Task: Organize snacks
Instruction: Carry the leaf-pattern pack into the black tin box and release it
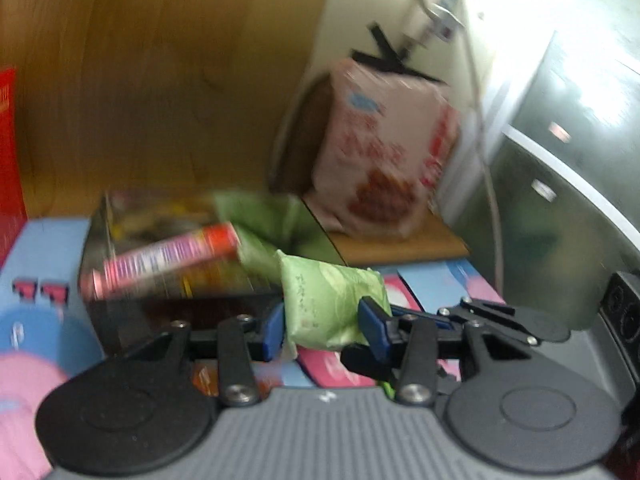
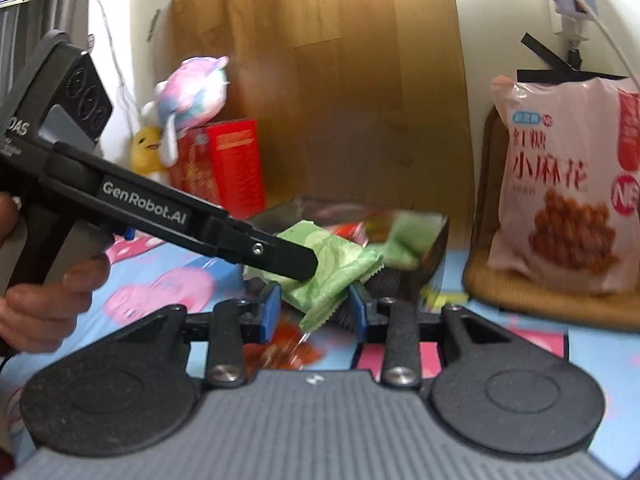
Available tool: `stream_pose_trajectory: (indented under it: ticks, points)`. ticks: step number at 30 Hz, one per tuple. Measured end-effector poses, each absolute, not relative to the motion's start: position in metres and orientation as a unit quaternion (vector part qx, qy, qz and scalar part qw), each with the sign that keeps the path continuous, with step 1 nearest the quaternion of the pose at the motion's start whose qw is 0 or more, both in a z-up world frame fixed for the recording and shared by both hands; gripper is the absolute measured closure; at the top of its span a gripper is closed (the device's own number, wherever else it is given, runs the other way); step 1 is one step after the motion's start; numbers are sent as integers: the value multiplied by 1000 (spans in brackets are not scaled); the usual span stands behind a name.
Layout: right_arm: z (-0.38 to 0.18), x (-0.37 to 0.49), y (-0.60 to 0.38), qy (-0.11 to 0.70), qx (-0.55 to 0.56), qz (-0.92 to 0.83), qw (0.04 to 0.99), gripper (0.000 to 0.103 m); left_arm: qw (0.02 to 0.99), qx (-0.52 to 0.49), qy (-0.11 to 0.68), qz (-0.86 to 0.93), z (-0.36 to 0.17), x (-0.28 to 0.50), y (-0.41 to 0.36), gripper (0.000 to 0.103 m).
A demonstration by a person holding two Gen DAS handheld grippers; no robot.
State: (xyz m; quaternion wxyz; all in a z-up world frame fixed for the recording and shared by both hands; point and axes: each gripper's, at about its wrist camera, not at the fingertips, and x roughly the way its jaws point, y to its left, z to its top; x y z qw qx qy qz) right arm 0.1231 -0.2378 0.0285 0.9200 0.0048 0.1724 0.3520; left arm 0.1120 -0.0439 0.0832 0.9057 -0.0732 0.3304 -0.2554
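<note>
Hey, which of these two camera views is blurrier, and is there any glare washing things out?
Left wrist view: blurrier overall, with the pink-and-red snack tube smeared sideways by motion, and window glare blows out the top right corner. Right wrist view: the large pink snack bag is sharp enough to read, while the shiny box and the green snack packet are soft; both views bend at the edges.

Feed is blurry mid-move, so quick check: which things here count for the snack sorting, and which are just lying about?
Job:
left gripper shut on green packet
clear box holding snacks
pink-red stick pack
pink snack bag
right gripper, open

Lying about:
plush toys
red cartons
power strip
</note>
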Motion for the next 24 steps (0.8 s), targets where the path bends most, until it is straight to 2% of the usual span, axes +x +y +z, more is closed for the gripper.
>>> stream_pose_trajectory:
  ticks: [4,6,8,11,15,21,24]
  points:
    - [29,163,-229,178,-5,332,926,62,915,-64,334,-219,77,152,-53,61]
    - [26,173,-228,172,-15,304,937,55,920,-60,331,-200,72,162,-54,60]
    - [25,173,-237,165,-3,290,943,55,917,-70,340,-198,71,163,-47,60]
    - [20,156,-269,159,47,283,945,55,913,-101,329,-220,74,146,-27,59]
    - [-2,128,-313,190,97,259,942,54,901,-119,339,-243,67,115,-10,59]
    - [-42,103,-344,272,160,241,918,55,844,-155,419,-298,23,77,-27,59]
    - [-51,86,-336,286,190,258,903,62,822,-156,450,-314,1,59,-40,59]
